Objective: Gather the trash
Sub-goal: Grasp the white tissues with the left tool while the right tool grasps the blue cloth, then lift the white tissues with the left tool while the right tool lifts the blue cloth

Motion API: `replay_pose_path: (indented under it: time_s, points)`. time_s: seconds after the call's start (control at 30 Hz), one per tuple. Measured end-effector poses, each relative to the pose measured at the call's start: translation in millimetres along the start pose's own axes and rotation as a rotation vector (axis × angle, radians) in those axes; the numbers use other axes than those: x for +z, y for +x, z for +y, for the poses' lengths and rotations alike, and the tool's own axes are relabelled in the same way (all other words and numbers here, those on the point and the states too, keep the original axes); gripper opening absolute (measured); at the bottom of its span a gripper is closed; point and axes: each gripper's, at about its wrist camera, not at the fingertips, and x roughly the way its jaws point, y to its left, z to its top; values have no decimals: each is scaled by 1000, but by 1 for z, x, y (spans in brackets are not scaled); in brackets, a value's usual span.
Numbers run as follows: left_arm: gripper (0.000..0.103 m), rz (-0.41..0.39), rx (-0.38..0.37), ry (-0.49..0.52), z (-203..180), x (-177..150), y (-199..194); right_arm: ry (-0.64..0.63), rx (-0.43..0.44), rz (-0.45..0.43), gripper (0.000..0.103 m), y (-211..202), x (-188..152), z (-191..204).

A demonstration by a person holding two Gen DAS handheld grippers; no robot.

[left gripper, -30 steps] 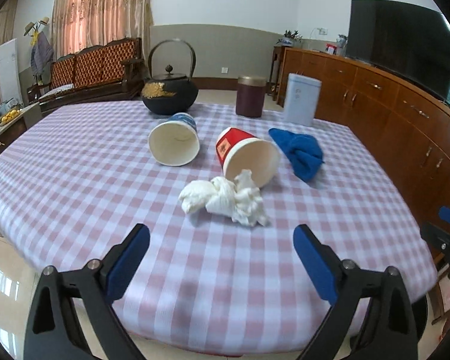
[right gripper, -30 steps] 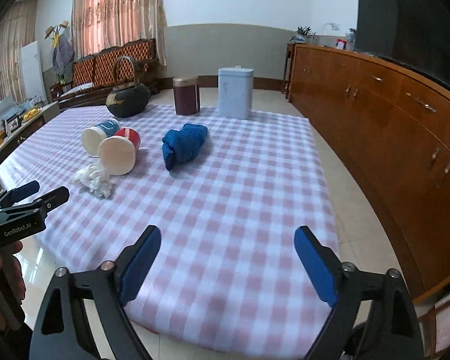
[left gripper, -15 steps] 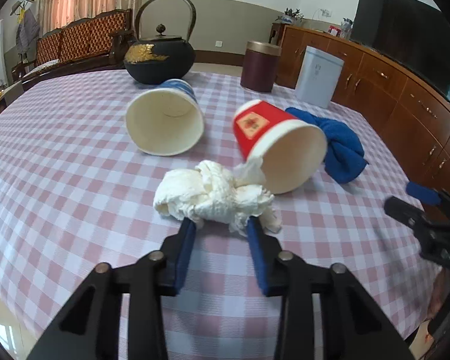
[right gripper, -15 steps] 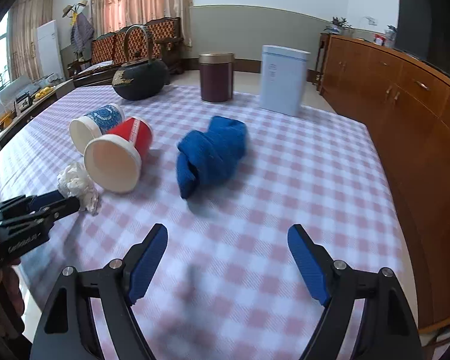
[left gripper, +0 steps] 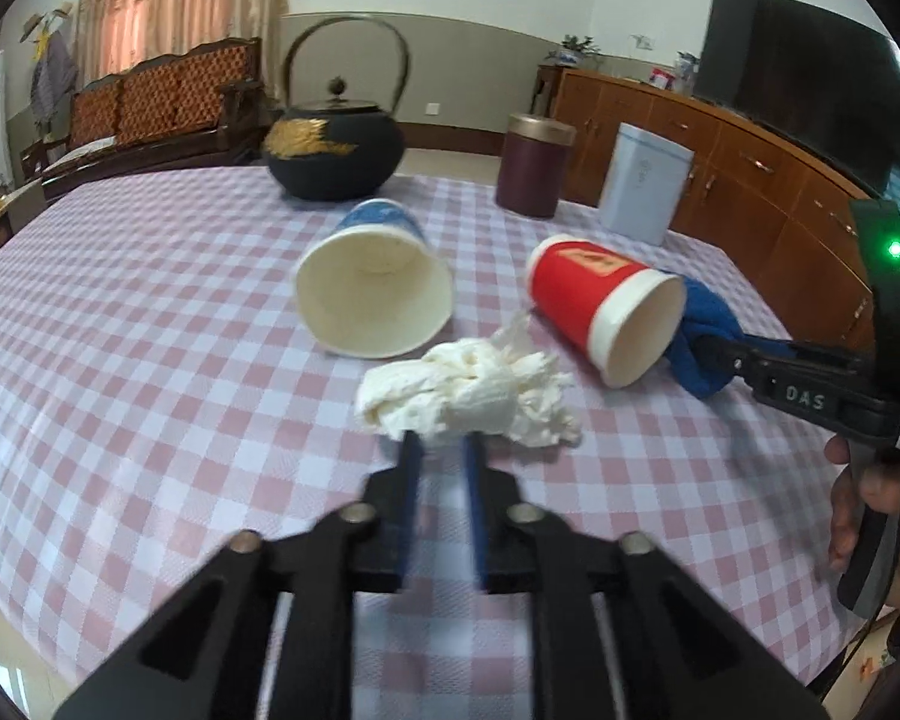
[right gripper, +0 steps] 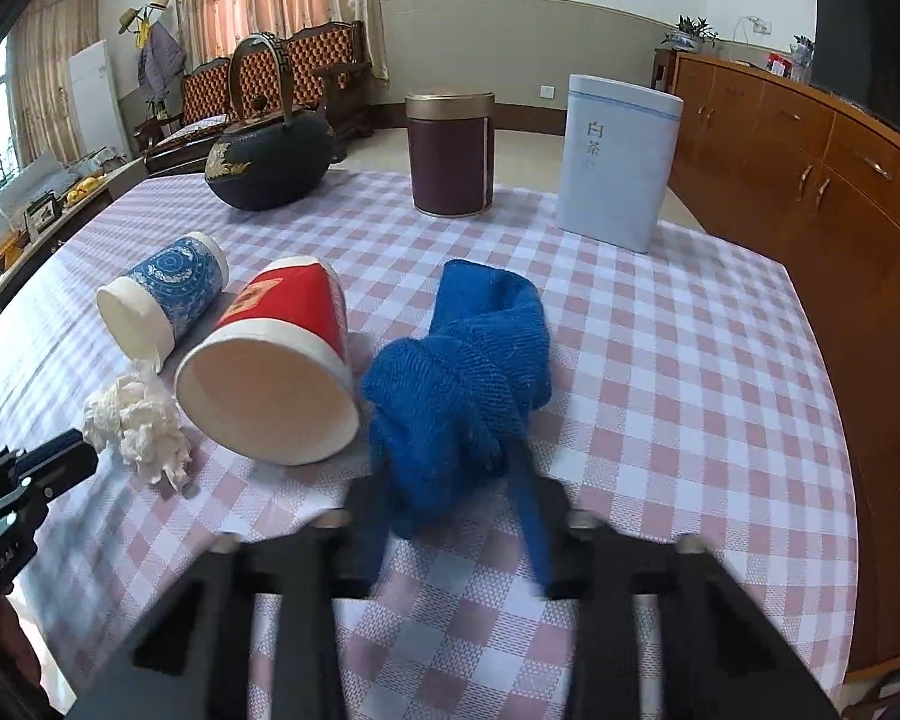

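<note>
Left gripper (left gripper: pixel 441 441) closing, pads pinching white tissue wad (left gripper: pixel 465 387); right gripper (right gripper: pixel 456 474) closing around blue cloth (right gripper: pixel 459 378) on counter (right gripper: pixel 660 360).

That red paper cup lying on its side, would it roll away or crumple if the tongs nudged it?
The red cup lies on its side on the checked cloth, so a sideways nudge would probably roll it, curving because it tapers. It looks empty and thin-walled, so likely very light and easy to dent. The blue towel close beside its rim might stop it.
</note>
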Motion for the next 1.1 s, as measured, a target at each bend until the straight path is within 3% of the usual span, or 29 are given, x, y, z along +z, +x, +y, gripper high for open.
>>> replay_pose_path:
  time_s: [0.07, 0.13, 0.17, 0.2, 0.27, 0.3, 0.47, 0.5, 0.53, 0.57, 0.67, 0.7, 1.1]
  points:
    - [42, 0, -12, 18, -4, 1, 1, 5, 4, -5, 19, -4, -2, -2]
    - [80, -27, 4, 17, -6, 0, -4, 1, 3, -12, 19, -9, -4, -3]
    - [85, -49, 15, 13, -6, 1, -6, -8, -6, -18, 19, -10, -4, -2]
    - [86, -52, 16, 10, -7, 3, -4, -16, -17, -27, 27, -10, -4, -1]
    - [86, -26, 5, -13, -6, 8, 4, -20, -36, -31, 52, -7, -2, -2]
    - [86, -16, 2, -19, -6, 9, 7, -23, -39, -29, 56, -4, -1, -2]
    - [68, 44, -9, -51, -1, 19, 24, -39, -33, -9, 56, 8, 7, -1]
    - [54, 55, -21, -47, -2, 20, 26, -37, -13, -3, 52, 10, 8, -1]
    - [44, 65, -29, -38, -4, 20, 29, -32, 6, 1, 42, 12, 8, -1]
    - [42, 64, -24, -27, -6, 21, 31, -33, 16, 9, 24, 13, 7, 0]
    - [32, 52, -41, -35, -6, 20, 30, -32, 13, -6, 13, 6, 2, 0]
    - [21, 43, -52, -41, -5, 19, 29, -29, 13, -11, 11, 3, 0, -1]
    - [18, -26, -94, -44, -4, 9, 1, -30, -18, -83, 10, -37, -19, -5]
